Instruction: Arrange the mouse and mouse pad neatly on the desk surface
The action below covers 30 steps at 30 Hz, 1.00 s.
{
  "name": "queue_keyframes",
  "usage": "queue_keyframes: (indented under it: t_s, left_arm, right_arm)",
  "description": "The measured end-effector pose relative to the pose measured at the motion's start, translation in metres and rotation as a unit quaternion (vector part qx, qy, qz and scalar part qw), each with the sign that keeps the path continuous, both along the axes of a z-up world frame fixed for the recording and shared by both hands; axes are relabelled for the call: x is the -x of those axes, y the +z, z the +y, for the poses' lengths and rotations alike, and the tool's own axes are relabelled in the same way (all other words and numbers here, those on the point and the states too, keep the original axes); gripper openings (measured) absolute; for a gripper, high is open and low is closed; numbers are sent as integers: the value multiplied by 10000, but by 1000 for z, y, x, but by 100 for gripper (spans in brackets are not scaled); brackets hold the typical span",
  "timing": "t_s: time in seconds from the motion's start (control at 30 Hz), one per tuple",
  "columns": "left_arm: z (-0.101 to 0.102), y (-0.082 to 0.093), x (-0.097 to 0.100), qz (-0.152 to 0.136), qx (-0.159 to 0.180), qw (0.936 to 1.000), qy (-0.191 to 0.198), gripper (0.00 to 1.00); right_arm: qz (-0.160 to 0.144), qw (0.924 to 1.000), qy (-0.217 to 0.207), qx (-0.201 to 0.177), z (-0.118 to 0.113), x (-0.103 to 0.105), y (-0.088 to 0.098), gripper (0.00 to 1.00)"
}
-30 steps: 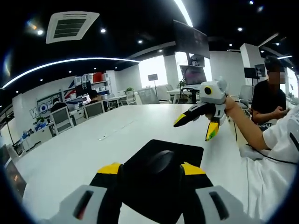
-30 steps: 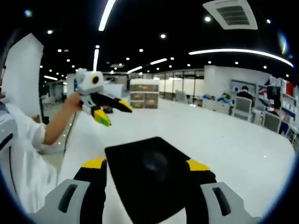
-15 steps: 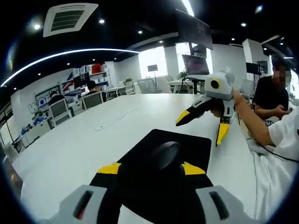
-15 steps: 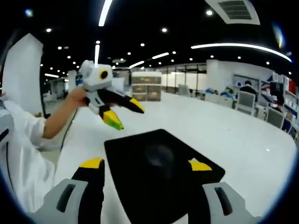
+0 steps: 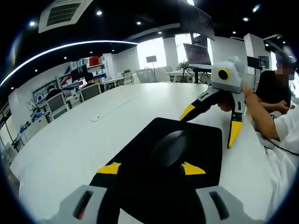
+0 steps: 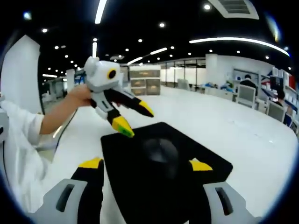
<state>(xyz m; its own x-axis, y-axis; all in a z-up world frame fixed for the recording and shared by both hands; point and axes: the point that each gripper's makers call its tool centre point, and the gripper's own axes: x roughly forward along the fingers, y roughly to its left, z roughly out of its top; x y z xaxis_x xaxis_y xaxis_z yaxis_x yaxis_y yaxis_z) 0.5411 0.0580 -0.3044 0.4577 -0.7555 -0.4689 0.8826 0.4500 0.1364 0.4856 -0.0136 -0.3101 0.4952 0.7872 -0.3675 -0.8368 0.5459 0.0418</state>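
Desk: long white desk (image 5: 70, 144), glossy, running away into an open office.
Mouse pad: black mouse pad (image 5: 205, 144) flat on the desk, set skew to the desk edge; in the right gripper view (image 6: 210, 163) it lies right ahead of the jaws.
Mouse: black mouse (image 5: 169, 147) sitting on the pad near its middle; dark on dark in the right gripper view (image 6: 161, 150), outline faint.
Left gripper: left gripper (image 5: 152, 169) jaws spread wide, yellow-tipped, nothing between them; low over the near part of the pad. In the right gripper view (image 6: 133, 117) it hangs above the pad's far left corner, held by a hand (image 6: 79, 95).
Right gripper: right gripper (image 6: 145, 164) jaws apart, empty, straddling the view of the mouse. In the left gripper view (image 5: 210, 122) it hovers just past the pad's far right edge; contact cannot be told.
Background: seated person (image 5: 271, 91) beyond the desk; office chairs (image 5: 56, 105) at far left.
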Motion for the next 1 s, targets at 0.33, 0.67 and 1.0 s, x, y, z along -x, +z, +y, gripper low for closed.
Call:
queue_keyframes:
  t_s: [0.33,0.67,1.0]
  left_arm:
    - [-8,-17,3,141,-82,9999,-11,49]
    - [-14,-24,1,200,-157,9997,-37,49]
    - [-12,-24,-3,197,-226,9995,-11,50]
  right_arm:
    - [107,9999,37,23,2,-4,-7,71]
    - [188,9997,104,72,14,5,-17,71]
    - [206,9996,110,140,18,9,-20,73]
